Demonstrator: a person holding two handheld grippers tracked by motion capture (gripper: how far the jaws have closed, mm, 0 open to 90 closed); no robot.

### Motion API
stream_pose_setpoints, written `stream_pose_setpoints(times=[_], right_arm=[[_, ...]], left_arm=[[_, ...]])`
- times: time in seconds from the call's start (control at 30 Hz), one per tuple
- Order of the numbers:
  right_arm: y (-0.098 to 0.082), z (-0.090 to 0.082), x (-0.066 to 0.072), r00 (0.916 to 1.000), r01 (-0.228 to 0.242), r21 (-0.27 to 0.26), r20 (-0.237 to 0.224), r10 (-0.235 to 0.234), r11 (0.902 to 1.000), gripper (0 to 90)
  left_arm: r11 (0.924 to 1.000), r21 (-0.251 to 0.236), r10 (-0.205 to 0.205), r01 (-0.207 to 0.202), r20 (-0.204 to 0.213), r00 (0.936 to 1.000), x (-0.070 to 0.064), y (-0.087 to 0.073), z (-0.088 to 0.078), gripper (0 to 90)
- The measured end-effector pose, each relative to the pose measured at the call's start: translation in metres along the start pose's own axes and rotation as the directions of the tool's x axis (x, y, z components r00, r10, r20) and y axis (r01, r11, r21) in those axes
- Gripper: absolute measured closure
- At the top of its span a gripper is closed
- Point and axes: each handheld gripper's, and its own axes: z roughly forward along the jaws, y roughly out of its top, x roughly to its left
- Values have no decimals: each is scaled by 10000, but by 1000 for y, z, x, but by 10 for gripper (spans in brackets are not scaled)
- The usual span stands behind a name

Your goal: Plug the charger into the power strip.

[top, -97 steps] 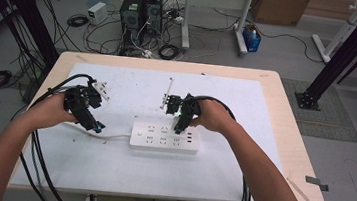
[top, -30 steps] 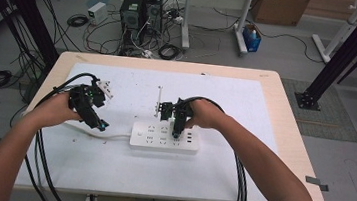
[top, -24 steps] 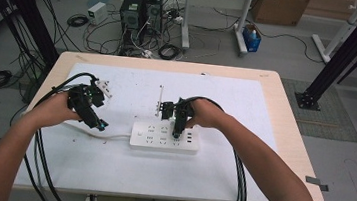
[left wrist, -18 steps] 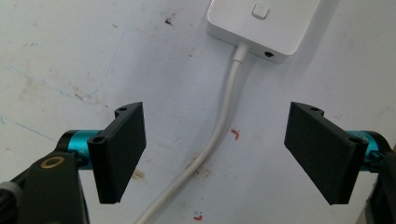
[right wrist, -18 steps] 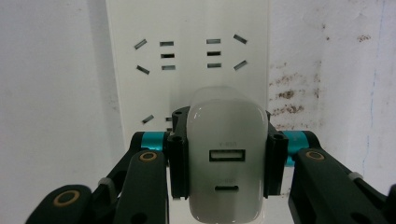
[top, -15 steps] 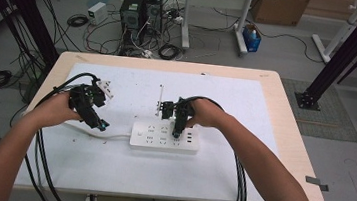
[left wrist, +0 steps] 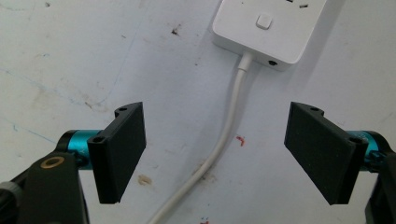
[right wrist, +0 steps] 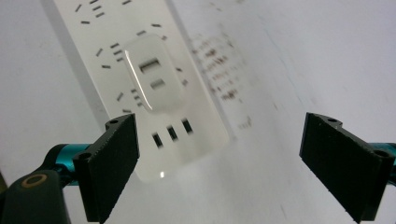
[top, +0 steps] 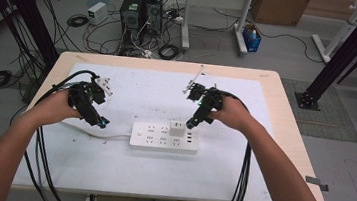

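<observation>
White table (top: 108, 173) at a cluttered lab: the right gripper (top: 193, 123), jaws just opened and empty, left the charger (top: 177, 128) plugged into the power strip (top: 162, 138); the left gripper (top: 98, 120), open, straddled its cord (left wrist: 224, 135). Withdrawal likely followed.

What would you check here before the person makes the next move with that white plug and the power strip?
1. White charger seated upright on the power strip: ok, it stands on the strip with nothing holding it.
2. Right gripper let go: ok, its jaws have just been opening, and nothing is between them.
3. Left gripper free: ok, its jaws are open astride the strip's cord, not touching it.
4. Strip lying flat on the table: ok.
5. Charger pushed fully home: cannot tell.
6. Strip's switch on: cannot tell.
</observation>
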Motion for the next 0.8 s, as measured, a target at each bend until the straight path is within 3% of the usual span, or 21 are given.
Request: stream_pose_setpoints(times=[0.07,0.2,0.23,0.27,0.33,0.4,0.47,0.67,0.8], right_arm=[[-11,-10,-6,9991,-429,-133,37,429,9990,113],[-34,-30,-14,9929,-1048,-209,542,1058,9943,113],[-34,-30,-14,9929,-1048,-209,542,1058,9943,113],[-44,-38,-17,9911,-1159,-22,662,1158,9933,111],[-52,-42,-19,9886,-1257,452,894,1213,9910,18],[-61,-47,-22,9891,-1027,967,1154,914,9900,8],[-69,-52,-23,9837,-1078,1288,1576,870,9858,8],[-89,-65,-19,9867,-1258,1109,1171,1128,9858,9],[-100,-72,-17,9856,-1289,861,1210,1180,9879,9]], left_arm=[[10000,-72,-2,1,-27,10000,1,1,-3,207],[9999,-111,-42,41,-124,9999,3,4,-8,207],[10000,-84,-7,6,-152,9999,3,5,-9,207],[9999,-101,-9,7,-181,9998,3,6,-11,207],[10000,-94,-3,0,-238,9997,3,8,-13,207],[9999,-151,-58,53,-309,9995,4,8,-15,207],[9999,-151,-38,33,-333,9994,5,9,-16,207],[9998,-202,-96,91,-256,9996,7,9,-18,207],[9995,-271,-144,137,-252,9996,5,8,-20,207]])
